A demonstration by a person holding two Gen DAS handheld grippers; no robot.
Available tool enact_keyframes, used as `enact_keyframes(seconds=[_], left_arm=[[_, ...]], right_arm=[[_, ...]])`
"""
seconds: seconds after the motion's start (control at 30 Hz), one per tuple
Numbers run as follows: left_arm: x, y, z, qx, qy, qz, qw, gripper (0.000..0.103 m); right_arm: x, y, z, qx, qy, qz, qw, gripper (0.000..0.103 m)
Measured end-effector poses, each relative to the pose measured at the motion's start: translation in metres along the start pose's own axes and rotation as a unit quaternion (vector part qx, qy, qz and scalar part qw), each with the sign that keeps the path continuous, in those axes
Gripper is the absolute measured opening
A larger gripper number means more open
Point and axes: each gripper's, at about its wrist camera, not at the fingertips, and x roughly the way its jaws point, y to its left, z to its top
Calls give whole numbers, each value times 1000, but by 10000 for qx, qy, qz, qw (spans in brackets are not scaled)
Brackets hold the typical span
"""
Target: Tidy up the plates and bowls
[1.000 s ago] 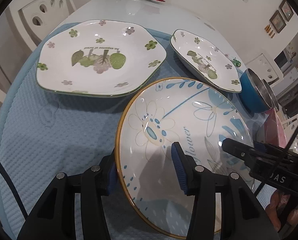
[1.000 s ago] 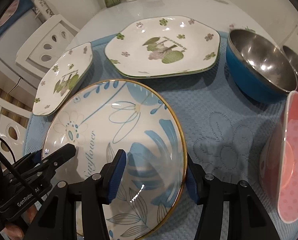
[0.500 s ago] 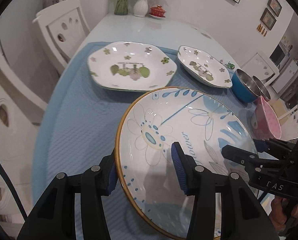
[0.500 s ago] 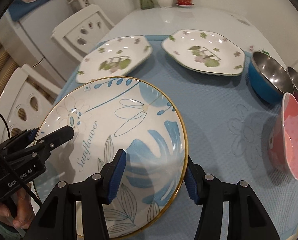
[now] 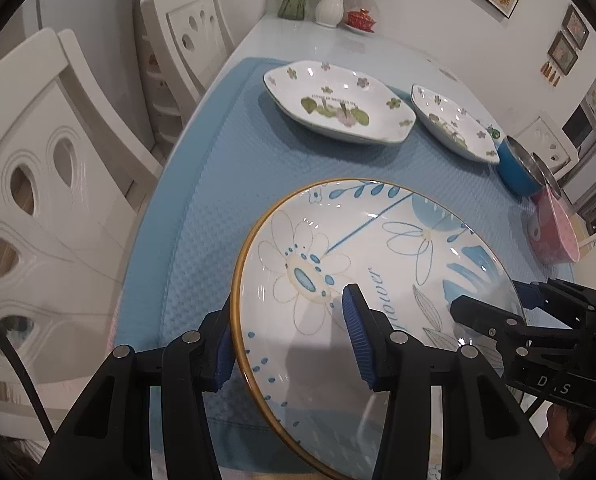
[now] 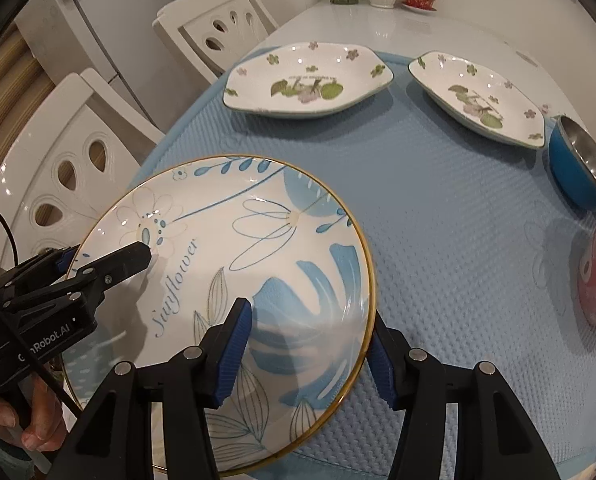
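While both grippers clamp its rim, sunflower plate (image 6: 234,280) overhangs mat (image 6: 438,220).

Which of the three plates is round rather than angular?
The blue flower plate with the gold rim, held by both grippers; the two green-flowered plates have angular edges.

"Sunflower" in blue script on the round plate (image 6: 226,280), "Robot.AI" in white on the left claw (image 6: 102,258)

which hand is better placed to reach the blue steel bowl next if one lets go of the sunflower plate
Right, probably. Both grippers clamp the sunflower plate, but the right gripper holds the rim facing the blue bowl, while the left gripper holds the rim beside the chairs.
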Motion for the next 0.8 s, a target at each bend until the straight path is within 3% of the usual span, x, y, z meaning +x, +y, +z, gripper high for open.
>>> enact_keyframes(seconds=[0.17, 0.47, 0.8], left_arm=[[9, 0, -11, -151, 170, -187, 9996, 44], [18, -7, -14, 43, 331, -153, 9993, 44], [17, -3, -19, 168, 584, -131, 9981, 44]], right_arm=[[11, -4, -11, -30, 203, -138, 9997, 53], [19, -3, -18, -283, 279, -454, 9982, 53], [16, -7, -13, -393, 452, -268, 9978, 53]])
